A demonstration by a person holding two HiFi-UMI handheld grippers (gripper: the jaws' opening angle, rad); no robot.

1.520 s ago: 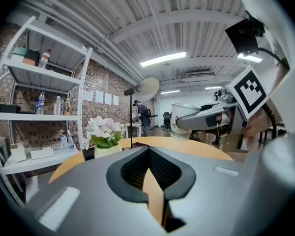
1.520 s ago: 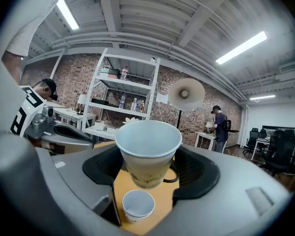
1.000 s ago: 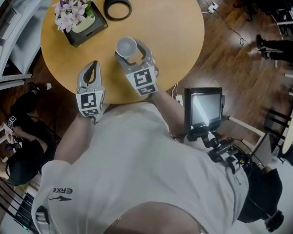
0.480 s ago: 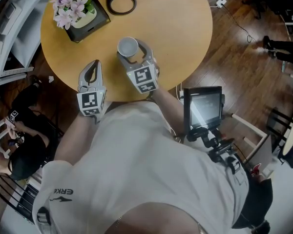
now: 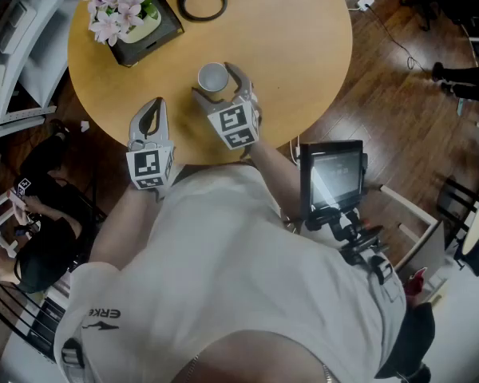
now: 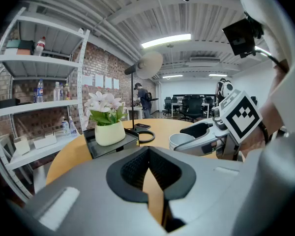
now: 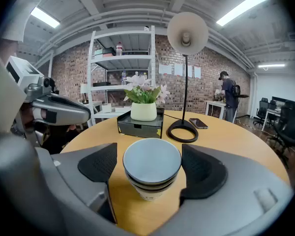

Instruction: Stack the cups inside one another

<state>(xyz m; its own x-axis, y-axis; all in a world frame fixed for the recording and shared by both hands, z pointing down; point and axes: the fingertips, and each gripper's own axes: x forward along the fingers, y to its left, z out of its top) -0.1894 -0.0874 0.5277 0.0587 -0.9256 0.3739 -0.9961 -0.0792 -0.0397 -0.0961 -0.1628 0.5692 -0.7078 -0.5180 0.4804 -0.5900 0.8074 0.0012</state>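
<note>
1. Nested cups (image 7: pixel 151 167): upright on the counter (image 5: pixel 303 46), close to its front edge, nearest the person.
2. Right tool (image 5: pixel 214 83): jaws wide apart, having just been opening; cups standing between them, pads clear on both sides.
3. Left tool (image 5: pixel 150 108): jaws pressed together with nothing between; over the counter's front-left edge, apart from the cups.
4. Potted flowers (image 5: pixel 121 10): on a black tray at the far-left edge.
</note>
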